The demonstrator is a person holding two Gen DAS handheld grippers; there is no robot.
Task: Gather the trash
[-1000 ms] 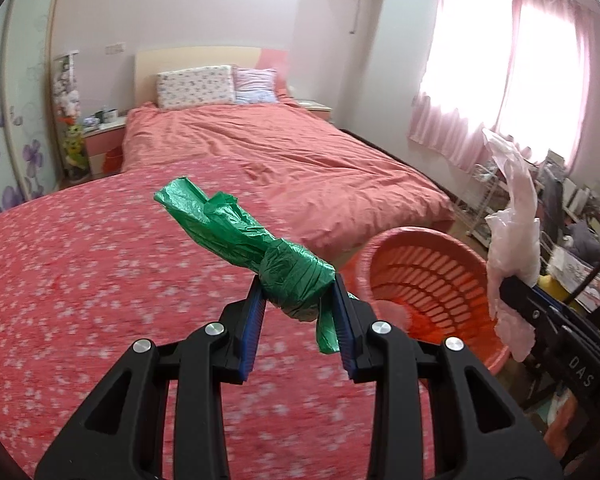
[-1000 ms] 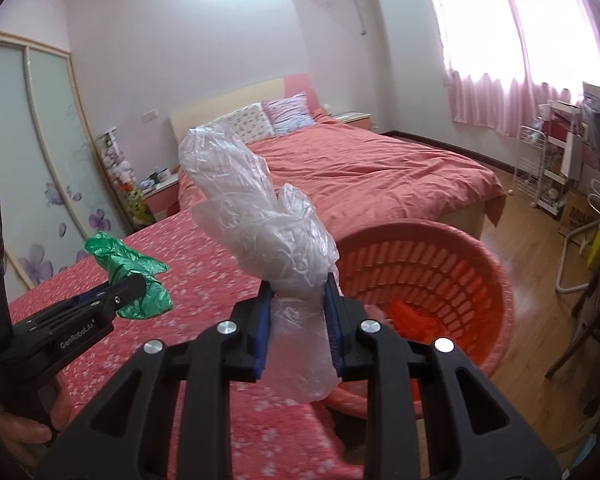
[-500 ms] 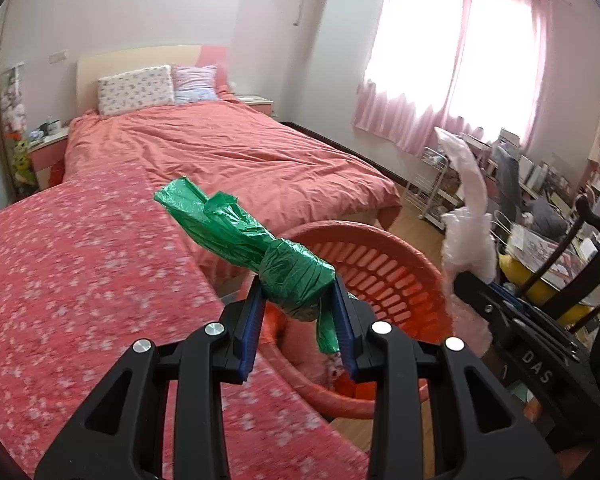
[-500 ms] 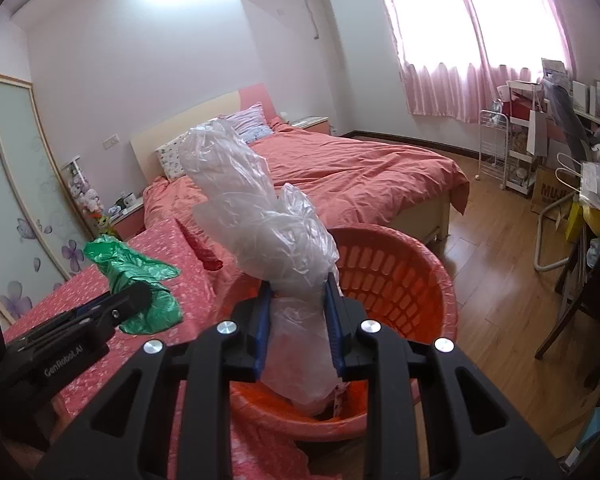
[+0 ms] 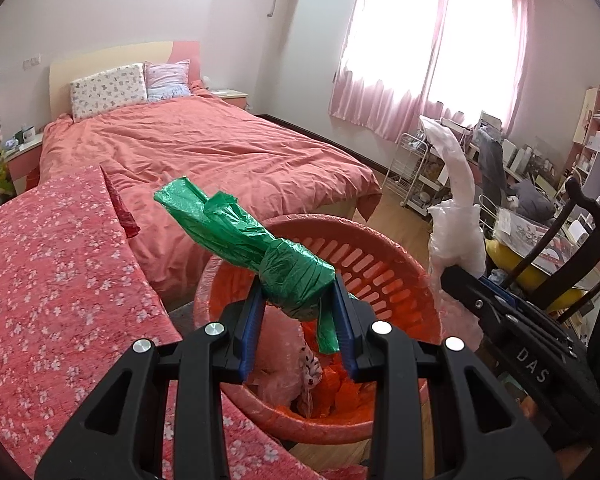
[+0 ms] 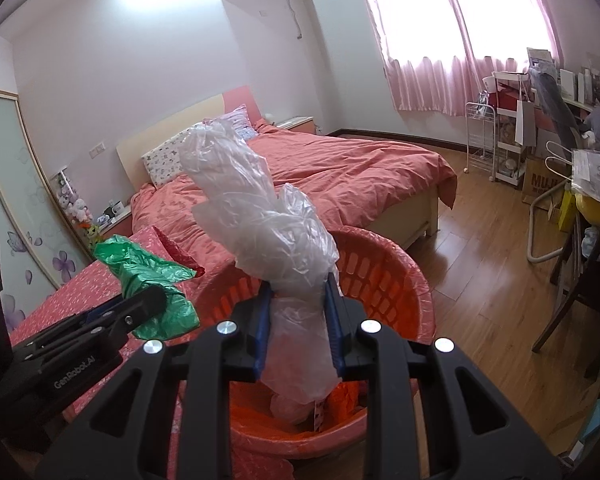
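jaws around green bag [image 5: 288,272]

Two grippers [image 5: 298,320] [image 6: 298,324], one green bag [image 5: 260,256], one clear bag [image 6: 268,232], one orange basket [image 5: 380,252], two pillows [image 5: 108,92], maybe more behind.

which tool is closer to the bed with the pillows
Left. The left tool, shut on the green bag, is on the basket's bed side. The right tool, shut on the clear bag, is on the side away from the bed.
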